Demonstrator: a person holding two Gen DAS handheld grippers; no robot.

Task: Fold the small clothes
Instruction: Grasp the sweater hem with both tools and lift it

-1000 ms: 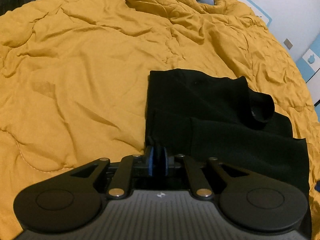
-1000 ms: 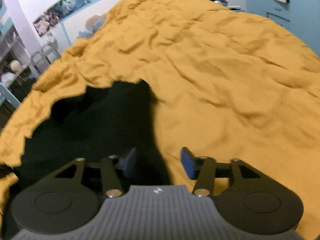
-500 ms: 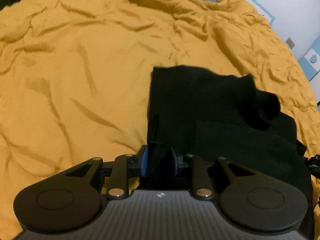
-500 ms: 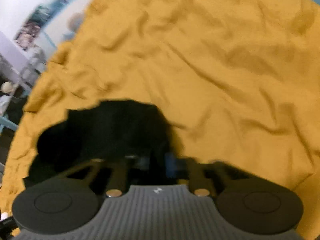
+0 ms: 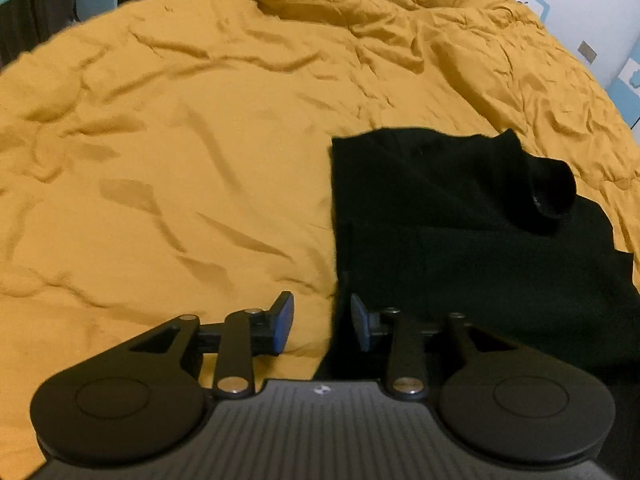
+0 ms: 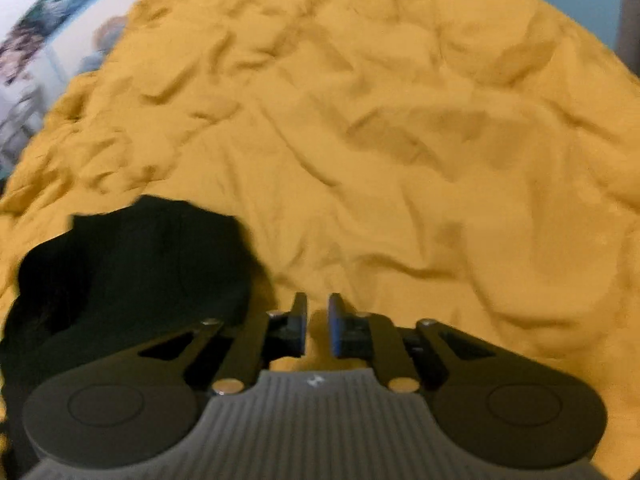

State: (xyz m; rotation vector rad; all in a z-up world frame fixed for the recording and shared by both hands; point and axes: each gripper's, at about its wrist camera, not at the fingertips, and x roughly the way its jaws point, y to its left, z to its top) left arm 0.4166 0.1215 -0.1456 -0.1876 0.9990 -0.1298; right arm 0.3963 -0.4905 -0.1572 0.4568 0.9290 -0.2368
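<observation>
A black garment (image 5: 460, 232) lay partly folded on a wrinkled yellow quilt (image 5: 180, 152), and everything else is placed here against that garment. In the left wrist view it formed a roughly squared dark shape with a straight left edge, and a rolled, tube-like collar or cuff (image 5: 550, 192) stood up at its far right corner. The left gripper (image 5: 322, 322) hovered at the garment's near left edge, its 2 blue-faced fingers (image 5: 285, 320) standing apart and the jaws opening; the left finger was over bare quilt just beside the cloth, the right finger was over the dark fabric, and the garment's edge ran down between them without either pad pressing on it. In the right wrist view, which was blurred, the same garment (image 6: 132, 276) showed as a rumpled dark mass with an uneven far outline. The right gripper (image 6: 318, 326) sat just to the right of the garment, over bare quilt, its 2 fingers (image 6: 338, 328) separated by only a narrow gap and the jaws opening, with nothing but yellow fabric visible between them and no cloth caught. Beyond the garment the quilt spread out in broad creases toward a pale wall (image 6: 36, 12) with blurred pictures on it.
</observation>
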